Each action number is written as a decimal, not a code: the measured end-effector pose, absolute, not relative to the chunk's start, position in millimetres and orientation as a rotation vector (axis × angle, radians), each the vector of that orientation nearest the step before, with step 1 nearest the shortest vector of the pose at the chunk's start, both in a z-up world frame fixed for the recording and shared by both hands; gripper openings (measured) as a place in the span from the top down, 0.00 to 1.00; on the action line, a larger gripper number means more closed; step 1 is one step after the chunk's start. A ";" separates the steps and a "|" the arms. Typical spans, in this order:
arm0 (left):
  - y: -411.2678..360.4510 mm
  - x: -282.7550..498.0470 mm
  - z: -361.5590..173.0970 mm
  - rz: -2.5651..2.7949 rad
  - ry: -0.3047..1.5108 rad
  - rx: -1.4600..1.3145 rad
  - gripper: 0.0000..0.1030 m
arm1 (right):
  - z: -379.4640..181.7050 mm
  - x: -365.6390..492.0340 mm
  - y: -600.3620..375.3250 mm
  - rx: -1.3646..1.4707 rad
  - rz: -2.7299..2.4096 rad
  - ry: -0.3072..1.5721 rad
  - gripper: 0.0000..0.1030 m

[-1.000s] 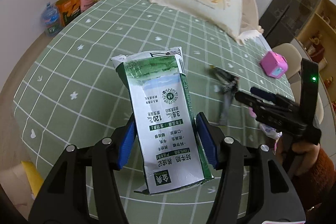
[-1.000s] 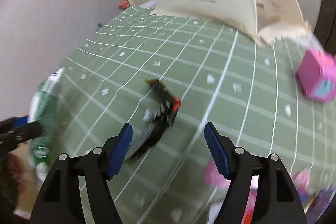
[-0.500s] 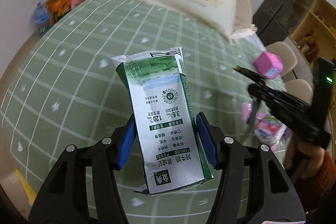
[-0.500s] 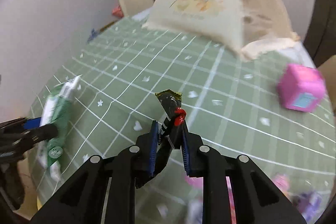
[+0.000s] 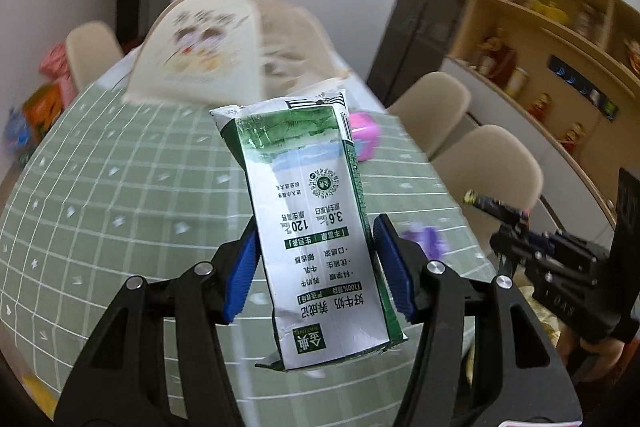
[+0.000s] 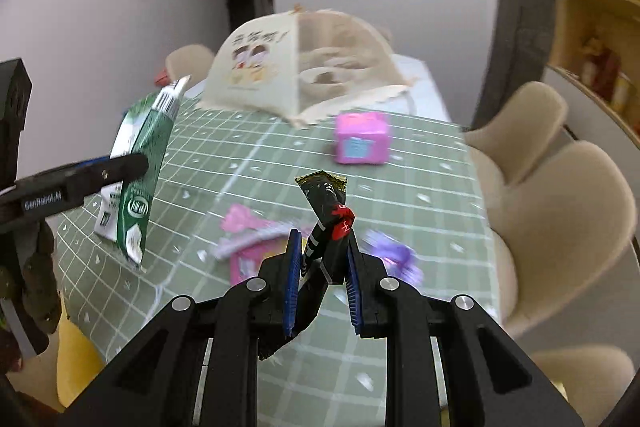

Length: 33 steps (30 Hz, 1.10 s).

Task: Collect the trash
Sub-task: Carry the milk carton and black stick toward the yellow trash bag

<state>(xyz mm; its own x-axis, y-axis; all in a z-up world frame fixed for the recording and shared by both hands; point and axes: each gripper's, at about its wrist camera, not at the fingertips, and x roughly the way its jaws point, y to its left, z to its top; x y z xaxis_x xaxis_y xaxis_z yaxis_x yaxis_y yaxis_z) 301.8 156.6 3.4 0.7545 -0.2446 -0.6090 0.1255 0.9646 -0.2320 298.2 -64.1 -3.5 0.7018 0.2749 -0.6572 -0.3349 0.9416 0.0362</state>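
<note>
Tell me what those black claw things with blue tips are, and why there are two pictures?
They are grabbing tools, one in each of a person's hands. Each carries a small camera looking along its two fingers, so you get one picture per tool.

In the left camera's picture, the left gripper squeezes a green and white milk carton. In the right camera's picture, the right gripper pinches a black snack wrapper. Each tool also shows at the edge of the other's picture.

Both pieces of trash are held up above a table with a green checked cloth. On the table are a pink cube, pink wrappers, a purple wrapper and a cream mesh food cover.
</note>
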 end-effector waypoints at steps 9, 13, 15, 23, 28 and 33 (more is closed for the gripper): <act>35.6 250.2 40.1 -0.314 0.611 -0.132 0.48 | 12.6 206.8 -185.1 -0.034 0.201 0.648 0.80; -12.0 231.0 46.1 -0.371 0.586 -0.119 0.48 | 15.5 169.8 -232.4 -0.007 0.119 0.624 0.80; -37.4 221.7 46.8 -0.412 0.585 -0.106 0.48 | 13.5 153.4 -250.3 0.003 0.081 0.618 0.80; -114.4 199.5 31.4 -0.592 0.644 -0.082 0.48 | 10.2 104.9 -312.9 0.049 -0.071 0.602 0.80; -148.7 199.2 1.0 -0.672 0.716 -0.059 0.48 | 6.5 87.2 -336.0 0.063 -0.134 0.598 0.80; -175.9 202.4 -28.8 -0.725 0.789 -0.042 0.48 | -2.2 79.1 -354.9 0.104 -0.166 0.613 0.80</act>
<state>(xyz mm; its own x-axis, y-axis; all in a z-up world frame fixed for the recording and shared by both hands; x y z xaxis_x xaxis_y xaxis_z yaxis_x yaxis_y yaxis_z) 202.4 -175.9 -28.8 0.4787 -0.6088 -0.6326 0.5787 0.7607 -0.2941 79.1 -354.9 -2.2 0.8054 -0.1239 -0.5797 0.1852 0.9815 0.0475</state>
